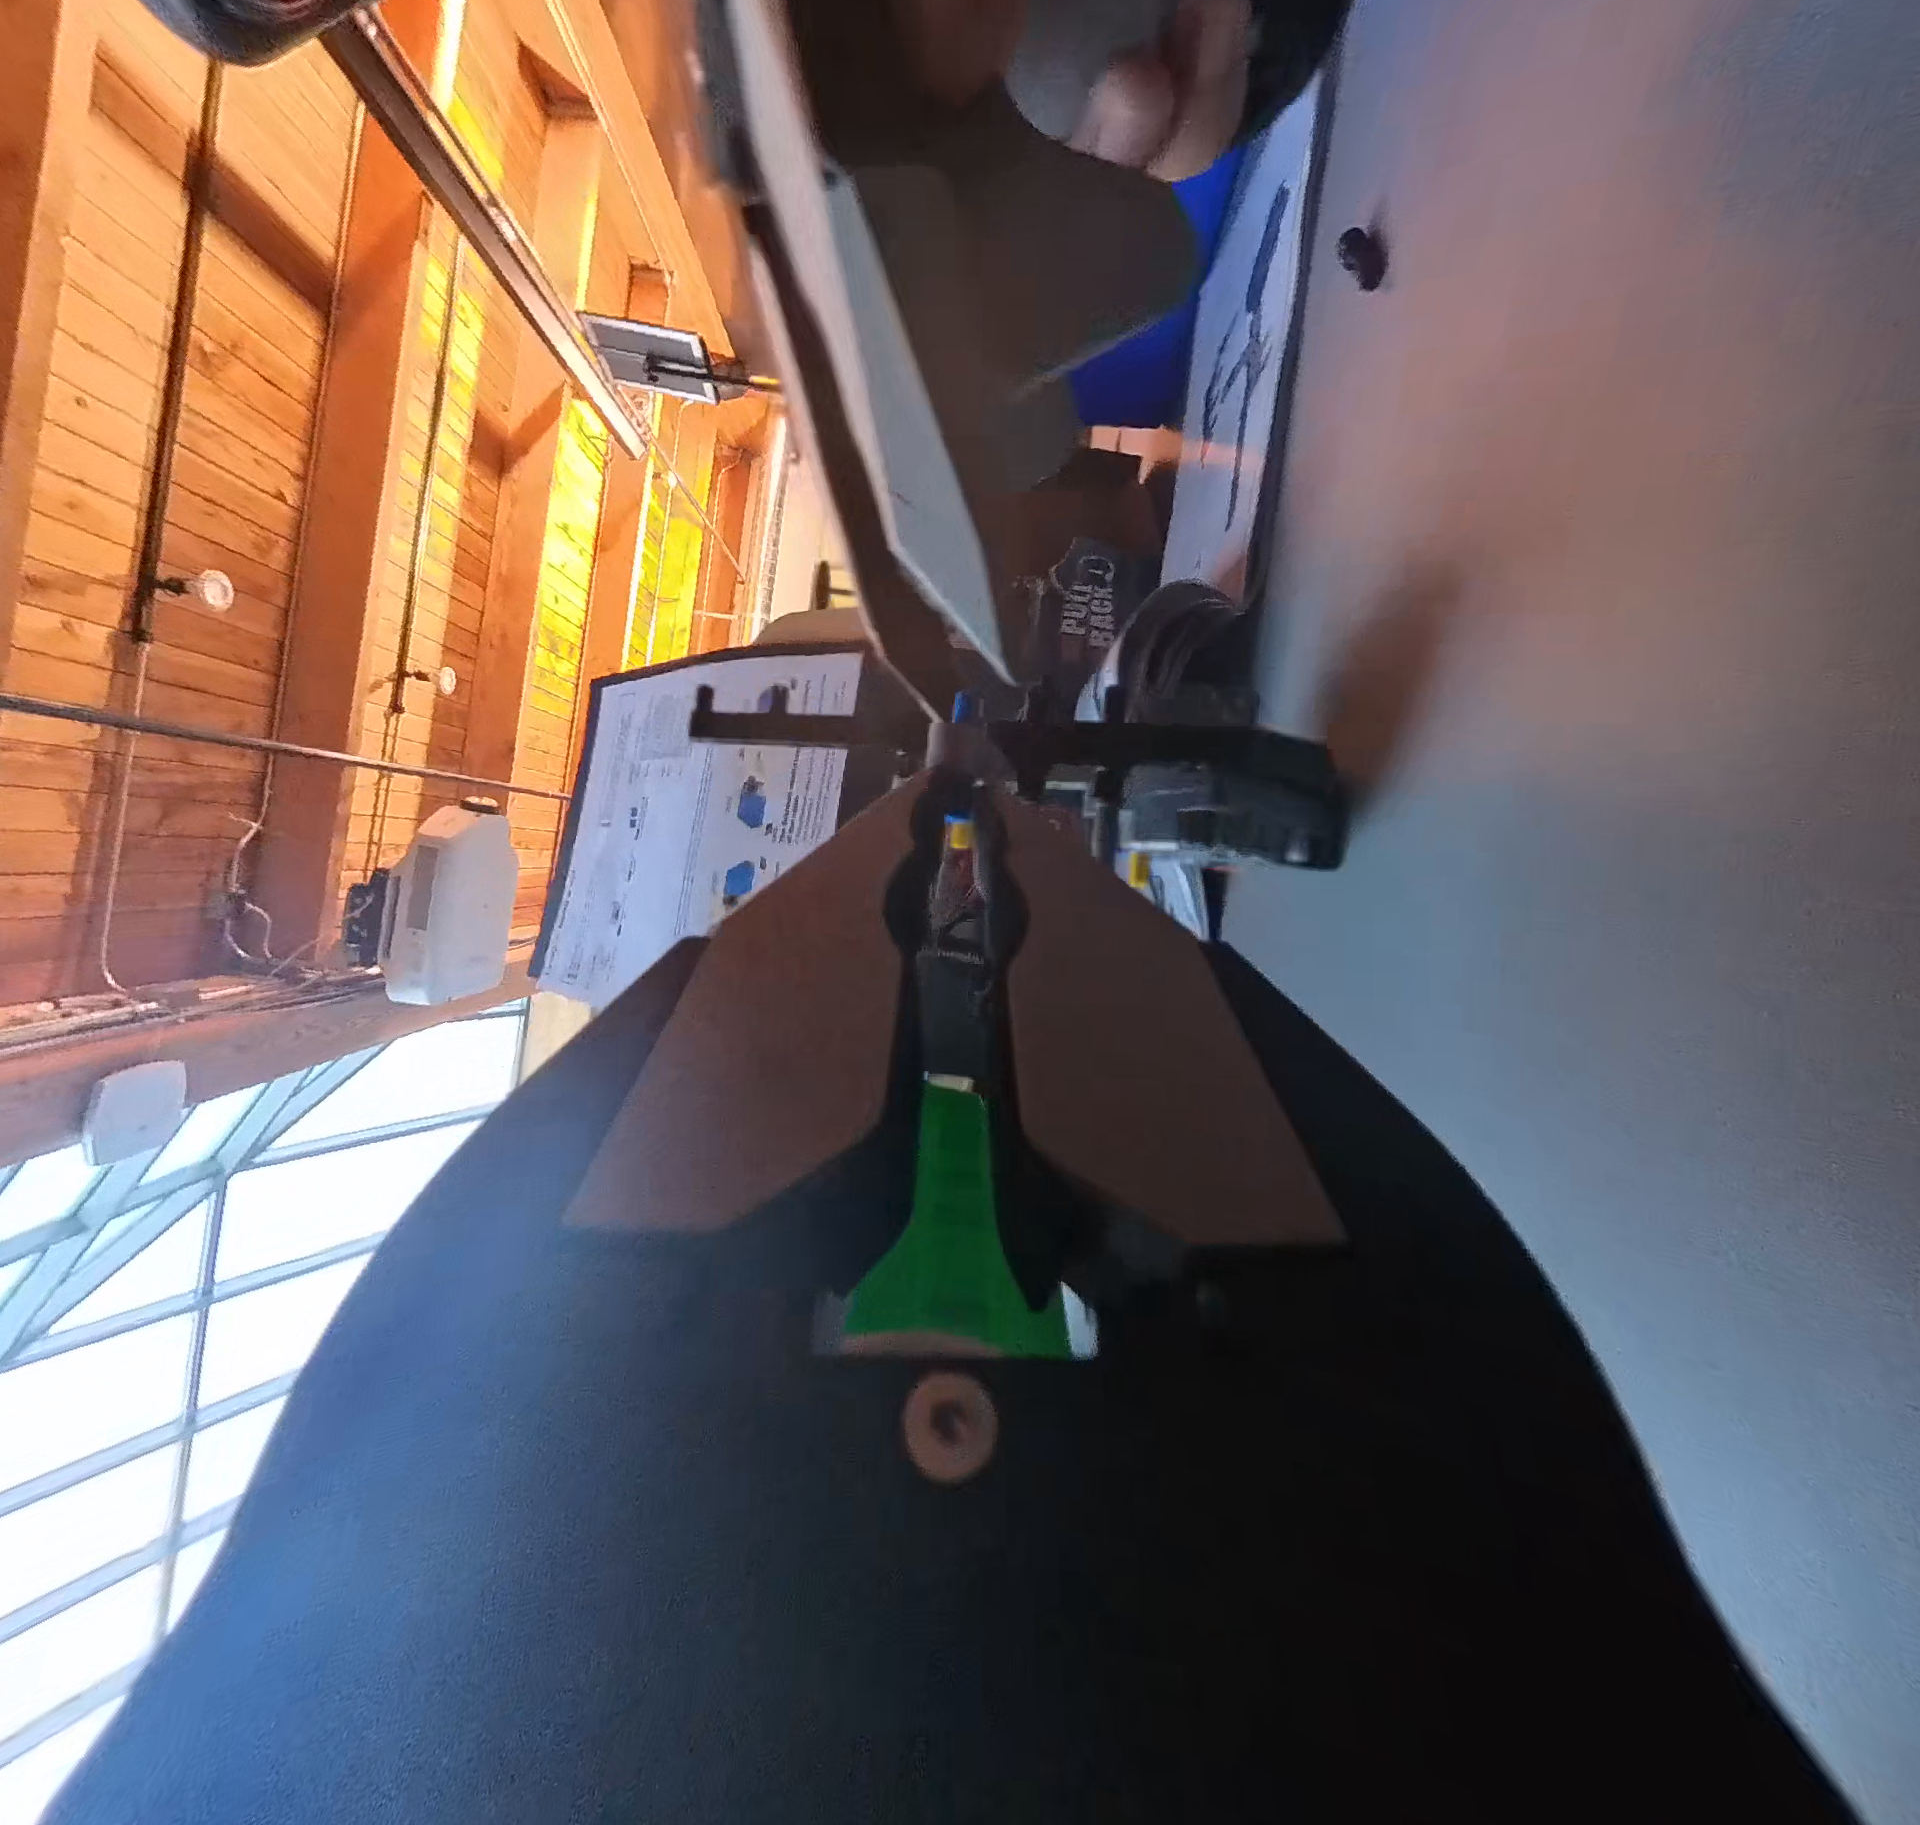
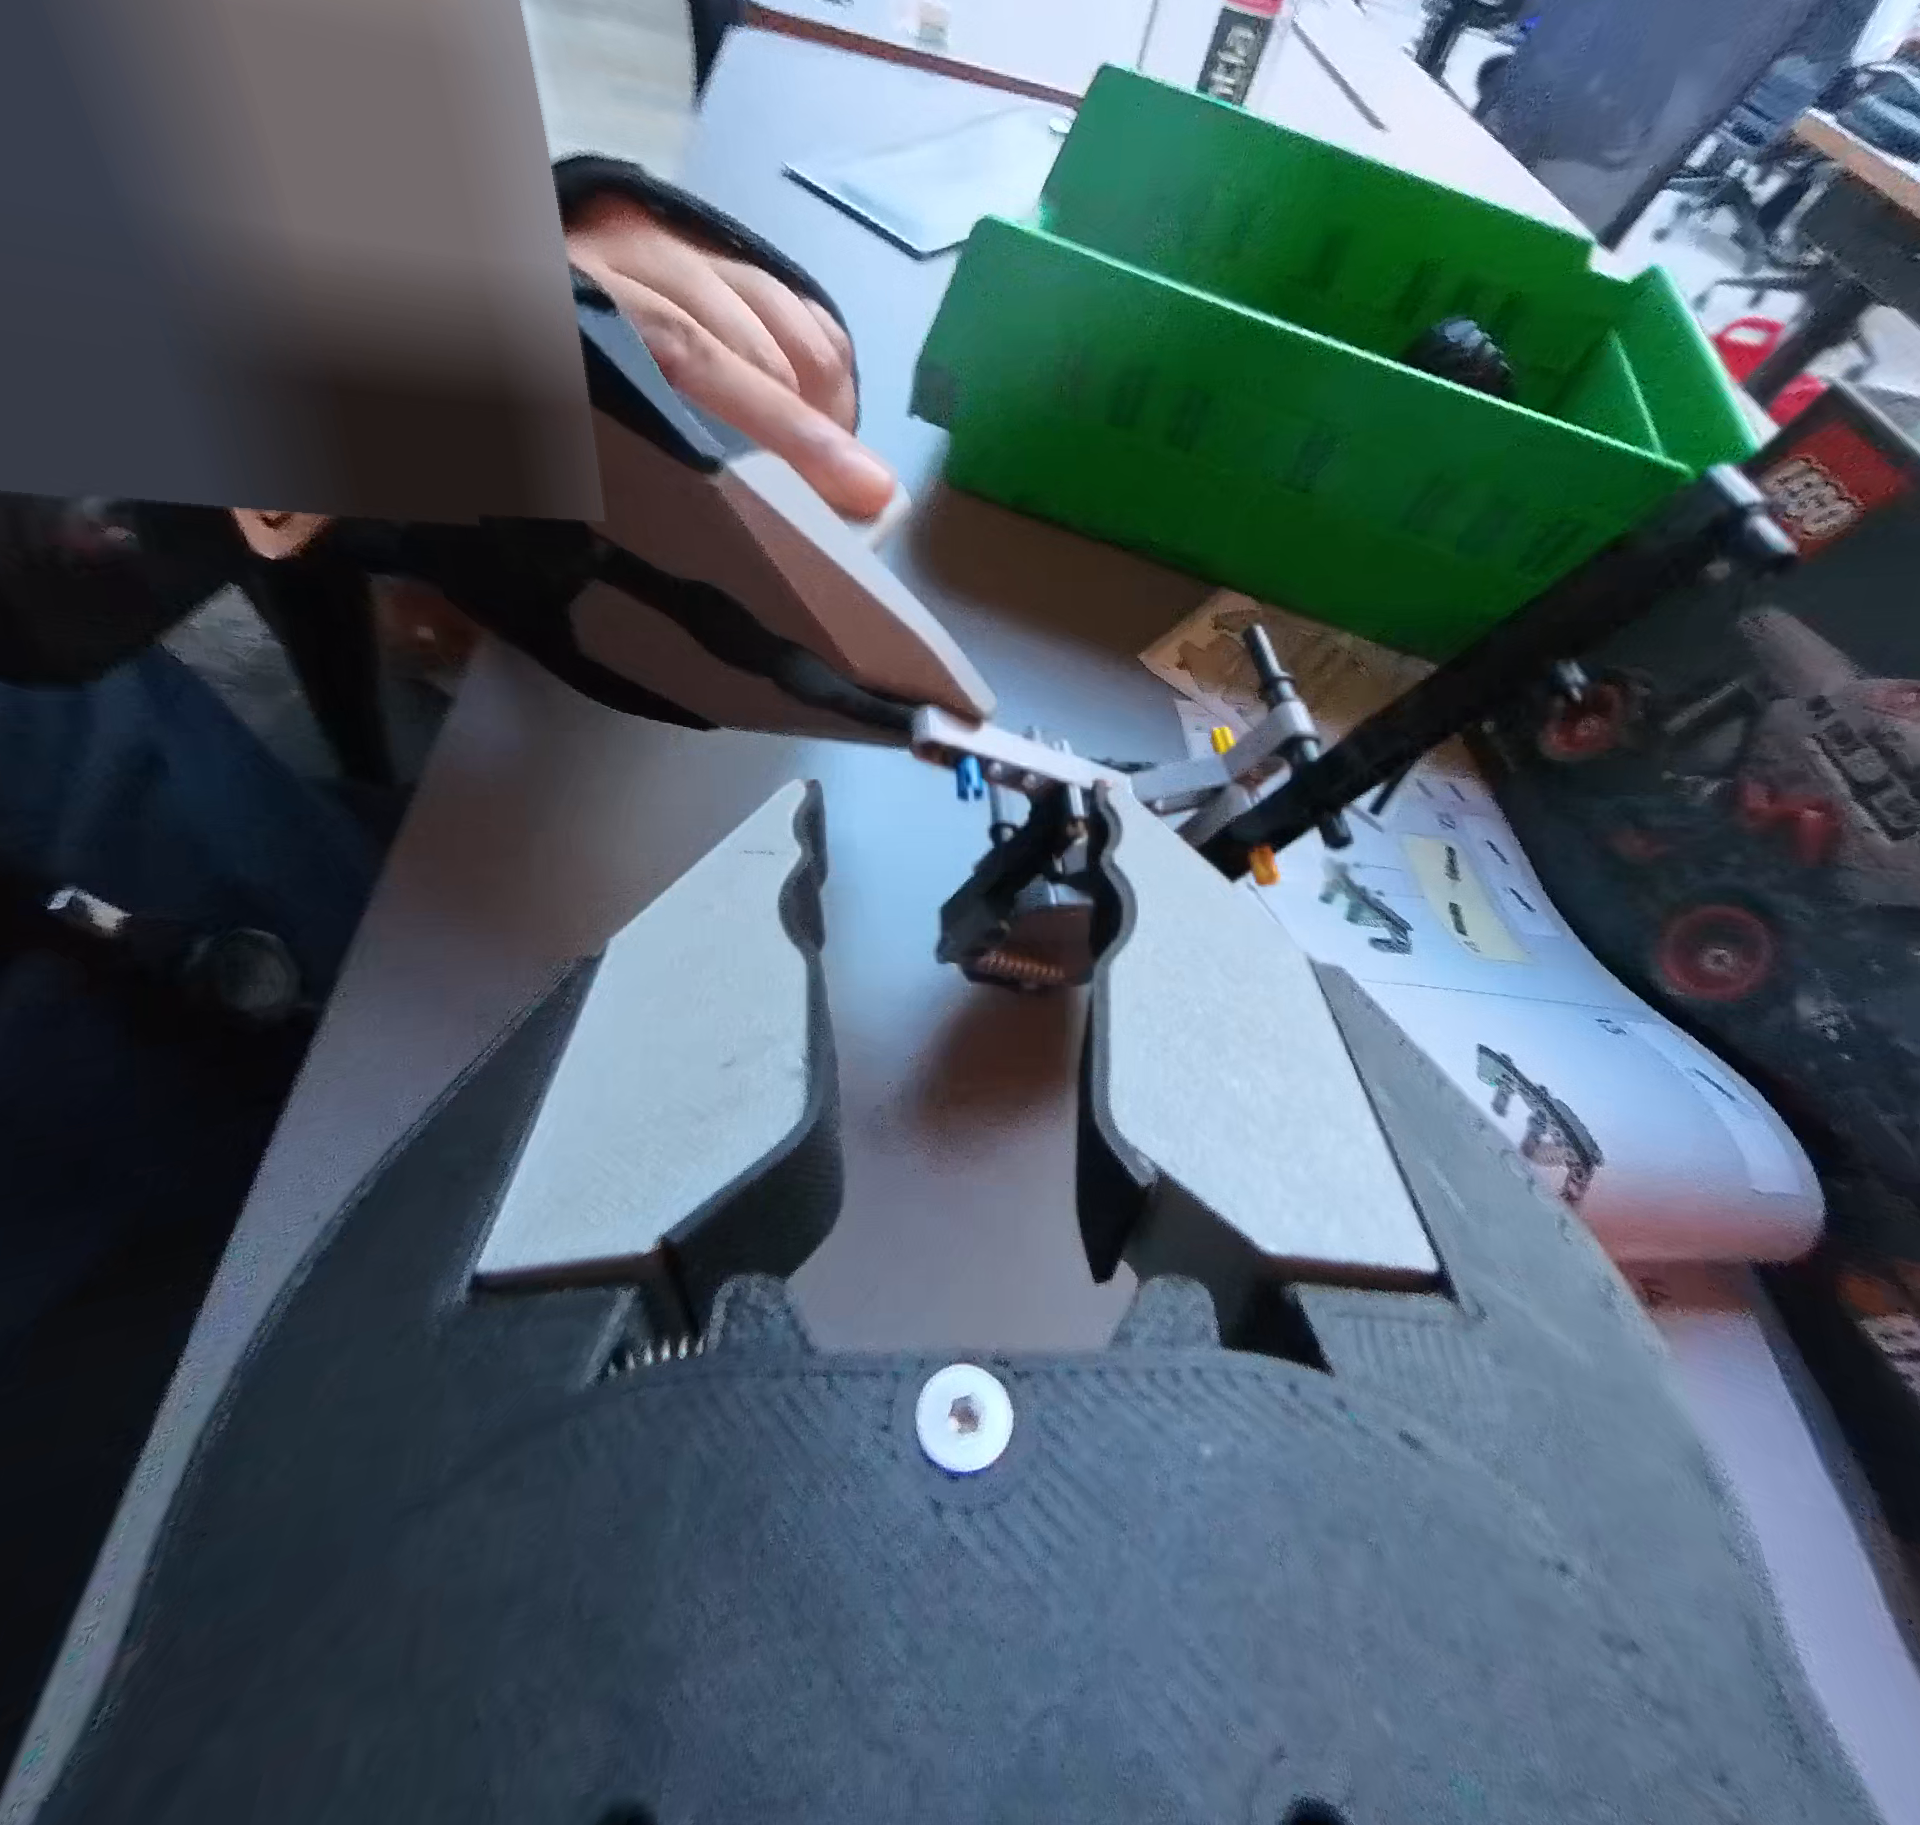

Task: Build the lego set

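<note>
Right wrist view, nearest: the right gripper [image 2: 956, 819] has its two grey fingers well apart, nothing between them. Its right fingertip [image 2: 1110, 809] touches, or nearly touches, the lego assembly [image 2: 1023, 892], a small black-and-grey build with a coiled spring at its underside, lifted just above the grey table [image 2: 644, 840].

Just beyond, the left gripper [image 2: 951, 721] reaches in from the left, a bare hand [image 2: 748, 362] on its handle. Its fingers are pressed together on a light grey beam at the assembly's top edge. A blue pin sticks out beside that beam. A long black beam [image 2: 1496, 674] runs off up-right from the build.

Left wrist view, rolled sideways: the left gripper [image 1: 961, 788] shows both fingers drawn in tight on the assembly [image 1: 1132, 747], whose black bar crosses just past the tips.

Farther: an open instruction booklet [image 2: 1475, 934] lies at right on the table; behind it, a green bin [image 2: 1278, 445] holds a dark round object. A printed box [image 2: 1766, 840] sits at far right.
</note>
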Demonstrator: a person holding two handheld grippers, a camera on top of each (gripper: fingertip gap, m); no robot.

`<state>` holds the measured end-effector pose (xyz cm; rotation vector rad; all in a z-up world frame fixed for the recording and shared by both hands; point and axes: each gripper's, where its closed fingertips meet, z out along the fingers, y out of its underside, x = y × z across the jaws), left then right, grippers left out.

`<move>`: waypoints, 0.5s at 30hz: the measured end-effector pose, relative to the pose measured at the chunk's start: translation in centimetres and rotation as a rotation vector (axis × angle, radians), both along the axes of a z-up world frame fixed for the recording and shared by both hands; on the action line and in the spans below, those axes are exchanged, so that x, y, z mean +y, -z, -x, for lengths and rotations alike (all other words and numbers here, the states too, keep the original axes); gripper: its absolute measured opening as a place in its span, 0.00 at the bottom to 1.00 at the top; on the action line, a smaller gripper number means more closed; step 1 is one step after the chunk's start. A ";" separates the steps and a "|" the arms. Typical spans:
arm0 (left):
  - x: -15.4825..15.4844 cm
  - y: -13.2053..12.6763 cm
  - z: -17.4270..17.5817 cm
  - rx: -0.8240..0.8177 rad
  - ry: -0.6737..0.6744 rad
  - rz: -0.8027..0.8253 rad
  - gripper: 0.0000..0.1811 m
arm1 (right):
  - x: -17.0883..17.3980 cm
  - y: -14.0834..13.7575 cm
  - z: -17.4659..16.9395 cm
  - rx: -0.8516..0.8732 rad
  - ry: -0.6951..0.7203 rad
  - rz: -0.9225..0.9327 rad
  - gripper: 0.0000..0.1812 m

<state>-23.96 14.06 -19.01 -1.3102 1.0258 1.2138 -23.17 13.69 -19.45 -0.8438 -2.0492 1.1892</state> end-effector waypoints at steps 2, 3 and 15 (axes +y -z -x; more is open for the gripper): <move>-0.2 -0.2 0.3 -0.035 0.002 -0.012 0.00 | 0.4 0.3 0.3 -0.002 0.031 -0.029 0.26; -0.2 -0.3 0.5 -0.056 0.003 -0.016 0.00 | 0.5 0.1 0.3 0.009 0.031 -0.029 0.26; 1.4 -0.8 4.2 -0.708 -0.108 0.164 0.01 | 3.4 1.2 1.1 -0.113 0.127 0.141 0.42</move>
